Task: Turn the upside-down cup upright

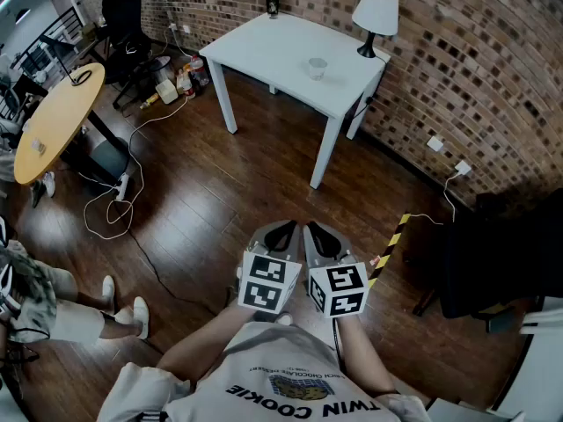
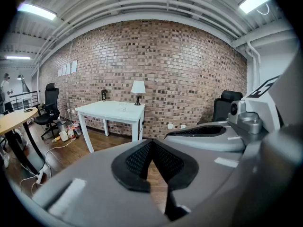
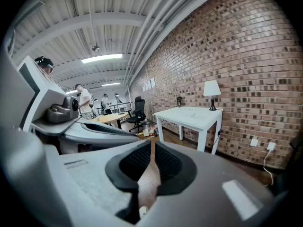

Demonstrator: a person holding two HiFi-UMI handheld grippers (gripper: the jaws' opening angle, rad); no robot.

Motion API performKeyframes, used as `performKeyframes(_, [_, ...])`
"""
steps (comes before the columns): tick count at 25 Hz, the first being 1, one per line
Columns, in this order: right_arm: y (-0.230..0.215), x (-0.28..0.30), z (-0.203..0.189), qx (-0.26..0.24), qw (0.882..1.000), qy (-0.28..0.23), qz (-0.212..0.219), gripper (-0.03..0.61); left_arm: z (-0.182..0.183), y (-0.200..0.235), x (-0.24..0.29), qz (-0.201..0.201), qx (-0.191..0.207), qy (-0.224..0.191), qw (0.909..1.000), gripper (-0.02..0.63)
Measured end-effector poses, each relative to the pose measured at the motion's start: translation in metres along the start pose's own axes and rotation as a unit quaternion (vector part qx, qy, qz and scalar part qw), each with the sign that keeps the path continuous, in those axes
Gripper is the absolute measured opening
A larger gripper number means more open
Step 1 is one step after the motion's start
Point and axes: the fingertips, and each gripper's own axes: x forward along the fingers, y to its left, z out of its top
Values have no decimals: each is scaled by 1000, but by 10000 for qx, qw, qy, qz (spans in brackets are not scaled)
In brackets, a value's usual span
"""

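The person stands on the wooden floor [image 1: 220, 192], well back from the white table [image 1: 264, 47], holding both grippers close to the chest, side by side and nearly touching. The left gripper [image 1: 283, 231] has its jaws closed tip to tip with nothing between them; in its own view only bare floor shows through the slit below the meeting pads. The right gripper [image 1: 318, 236] is the same: jaws pressed together and empty. Both point forward and a little down towards the table, and neither is anywhere near it.

The cup [image 1: 318, 67], small and clear, stands alone on the table, about midway across and nearer the end where the lamp [image 1: 374, 20] sits. From here it is too small to tell which way up it stands. The lamp is at the corner by the brick wall [image 1: 457, 69], and a small dark thing [image 1: 274, 1] stands at the far corner, also against the wall.

Off to the left there is a round table [image 1: 53, 121] with cables [image 1: 123, 192] trailing over the floor below it, and an office chair [image 1: 123, 20] behind. A strip of yellow-and-black tape [image 1: 391, 240] lies on the floor to the right of the grippers.
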Motion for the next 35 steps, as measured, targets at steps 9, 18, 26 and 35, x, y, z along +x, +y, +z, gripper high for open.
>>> performKeyframes(9, [-19, 76, 13, 33, 9999, 164, -4, 15, 12, 59, 55, -58, -99, 2, 9999, 6])
performKeyframes(18, [-40, 186, 62, 363, 9988, 260, -176, 15, 55, 148, 124, -357, -167, 43, 9992, 6])
performKeyframes(26, [-69, 255, 97, 163, 9980, 388, -472, 15, 94, 200, 178, -645, -137, 4, 9978, 6])
performKeyframes(35, [-112, 306, 121, 166, 9972, 326, -654, 18, 115, 226, 233, -815, -91, 88, 9966, 6])
